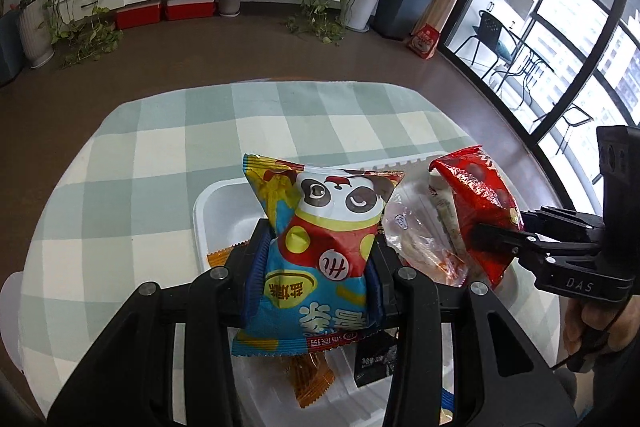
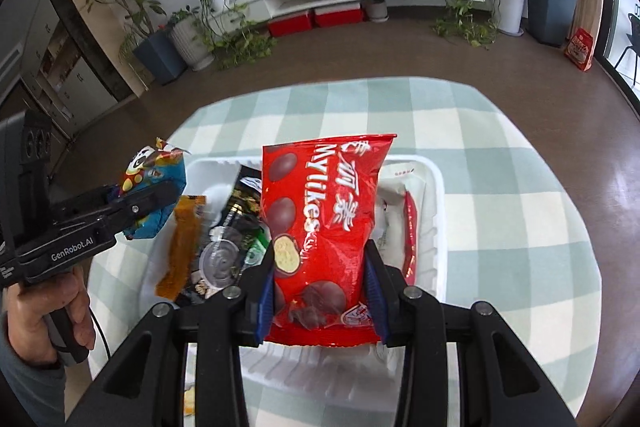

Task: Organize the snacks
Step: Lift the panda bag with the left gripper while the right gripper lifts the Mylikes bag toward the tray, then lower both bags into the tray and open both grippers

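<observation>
My left gripper [image 1: 316, 267] is shut on a blue panda snack bag [image 1: 320, 235] and holds it above the left part of a white tray [image 1: 200, 211]. My right gripper [image 2: 320, 275] is shut on a red Mylikes chocolate bag [image 2: 320, 211] and holds it over the same white tray [image 2: 438, 187]. Each gripper shows in the other view: the right gripper [image 1: 492, 239] with the red bag [image 1: 476, 203], the left gripper [image 2: 160, 195] with the panda bag [image 2: 156, 183]. The tray holds several snacks.
In the tray lie an orange packet [image 2: 180, 247], a dark packet [image 2: 240, 203], a clear jelly cup [image 2: 220, 263] and white and red wrappers [image 2: 408, 227]. The table has a green and white checked cloth [image 2: 500, 187]. Brown floor, plants and a TV unit lie beyond.
</observation>
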